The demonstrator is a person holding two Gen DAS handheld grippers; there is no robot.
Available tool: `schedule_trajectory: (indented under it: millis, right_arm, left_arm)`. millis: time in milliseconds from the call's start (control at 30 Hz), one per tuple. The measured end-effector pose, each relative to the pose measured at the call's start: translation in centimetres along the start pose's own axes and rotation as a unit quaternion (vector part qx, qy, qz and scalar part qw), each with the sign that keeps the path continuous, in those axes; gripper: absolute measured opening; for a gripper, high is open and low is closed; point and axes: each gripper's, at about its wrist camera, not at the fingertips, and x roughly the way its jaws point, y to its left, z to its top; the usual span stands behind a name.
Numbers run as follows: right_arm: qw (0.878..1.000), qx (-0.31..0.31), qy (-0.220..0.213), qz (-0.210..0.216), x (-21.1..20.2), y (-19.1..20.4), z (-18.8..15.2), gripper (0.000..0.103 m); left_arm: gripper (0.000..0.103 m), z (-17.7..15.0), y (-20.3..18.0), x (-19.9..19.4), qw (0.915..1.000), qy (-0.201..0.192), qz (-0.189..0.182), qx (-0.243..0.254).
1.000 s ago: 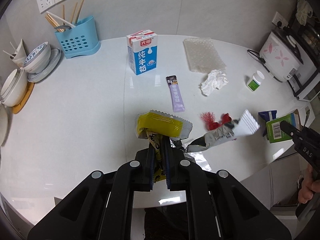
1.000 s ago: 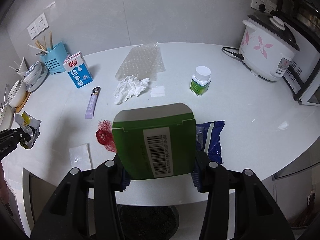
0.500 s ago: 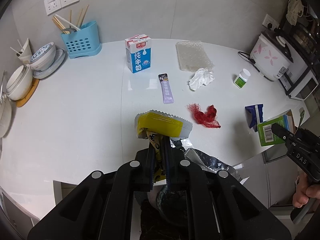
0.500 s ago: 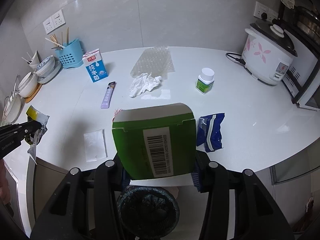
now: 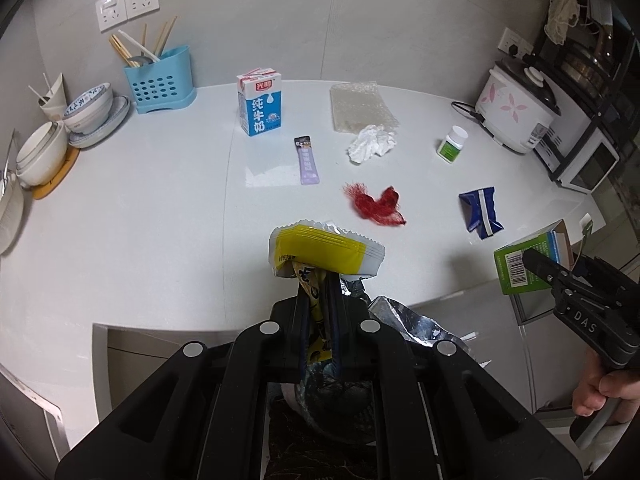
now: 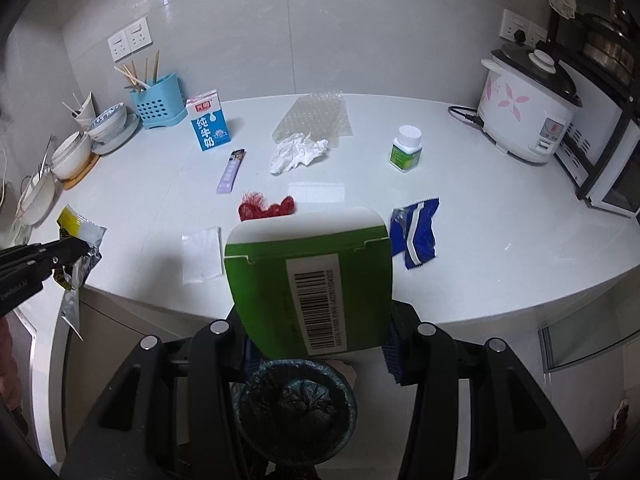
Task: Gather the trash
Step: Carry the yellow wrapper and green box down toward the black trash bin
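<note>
Right gripper [image 6: 316,344] | clamped on box [image 6: 310,280] | bin [image 6: 296,404] lies directly beneath | left gripper [image 5: 318,312] pinched on wrapper [image 5: 324,252], offset

You've got a blue utensil caddy [image 5: 160,79] with chopsticks [image 5: 165,38], stacked bowls [image 5: 86,108] far left, rice cooker [image 6: 526,114] far right, wall sockets [image 5: 127,9] behind.

blue-and-white milk carton [image 5: 260,107]: one
small white-capped green bottle [image 6: 405,148]: one
crumpled white tissue [image 5: 372,145]: one
red net scrap [image 5: 376,204]: one
blue foil wrapper [image 6: 414,232]: one
</note>
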Motion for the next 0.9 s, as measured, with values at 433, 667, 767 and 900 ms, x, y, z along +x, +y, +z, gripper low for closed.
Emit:
schedule_trajectory:
  millis: [433, 667, 767, 900]
  right_arm:
    - [1.0, 0.001, 0.016, 0.01, 0.2, -0.2, -4.3, 0.045]
    - [0.999, -0.004, 0.033, 0.014, 1.2, 0.0, -6.2, 0.045]
    - [0.999, -0.005, 0.041, 0.015, 1.8, 0.0, -7.0, 0.045]
    - [0.999, -0.005, 0.05, 0.018, 2.5, -0.3, -8.3, 0.045]
  left_arm:
    - [0.008, -5.2, -2.6, 0.5, 0.9997, 0.005, -0.023, 0.004]
    - [0.008, -7.8, -2.6, 1.8, 0.9996, 0.017, -0.022, -0.003]
    - [0.008, -8.8, -2.6, 2.6, 0.9995, 0.02, -0.024, -0.003]
    - [0.008, -9.8, -2.8, 3.6, 0.9995, 0.023, -0.022, 0.005]
